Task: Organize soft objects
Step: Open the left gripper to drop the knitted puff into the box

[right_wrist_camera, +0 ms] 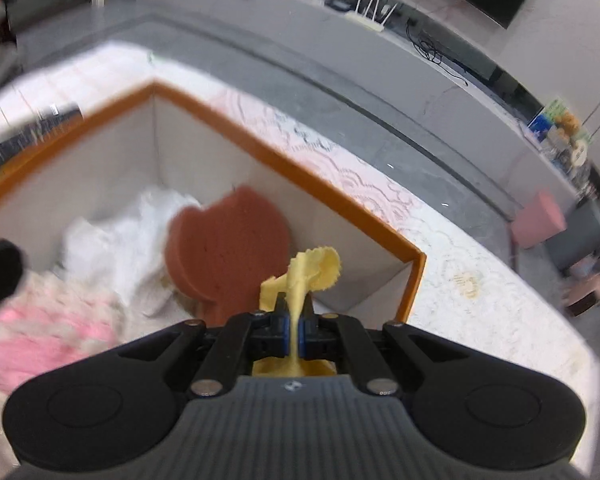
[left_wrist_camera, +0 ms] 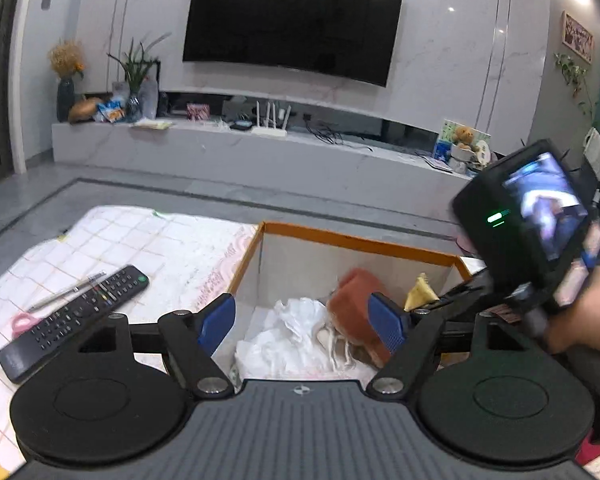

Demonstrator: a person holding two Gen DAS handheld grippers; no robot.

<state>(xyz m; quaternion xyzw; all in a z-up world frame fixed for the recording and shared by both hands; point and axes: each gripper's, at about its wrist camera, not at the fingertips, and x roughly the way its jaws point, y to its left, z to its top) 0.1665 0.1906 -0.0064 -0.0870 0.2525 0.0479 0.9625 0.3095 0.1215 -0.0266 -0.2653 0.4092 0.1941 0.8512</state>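
An orange-rimmed box (left_wrist_camera: 356,242) (right_wrist_camera: 300,176) stands on the patterned tablecloth. Inside it lie a crumpled white cloth (left_wrist_camera: 296,332) (right_wrist_camera: 112,248), a brown sponge (left_wrist_camera: 356,292) (right_wrist_camera: 228,244) leaning upright, and a pink fluffy item (right_wrist_camera: 48,328) at the near left. My left gripper (left_wrist_camera: 302,316) hangs open over the box's near side, with nothing between its blue pads. My right gripper (right_wrist_camera: 296,312) is shut on a yellow cloth (right_wrist_camera: 312,272) (left_wrist_camera: 420,292), which hangs over the box's right corner beside the sponge. A hand (left_wrist_camera: 580,312) holds the right gripper's camera unit (left_wrist_camera: 532,216).
Left of the box, a black remote (left_wrist_camera: 76,320), a pen (left_wrist_camera: 68,290) and a pink-handled tool (left_wrist_camera: 22,322) lie on the tablecloth (left_wrist_camera: 160,248). A pink block (right_wrist_camera: 538,220) sits on the floor to the right. A TV shelf runs along the far wall.
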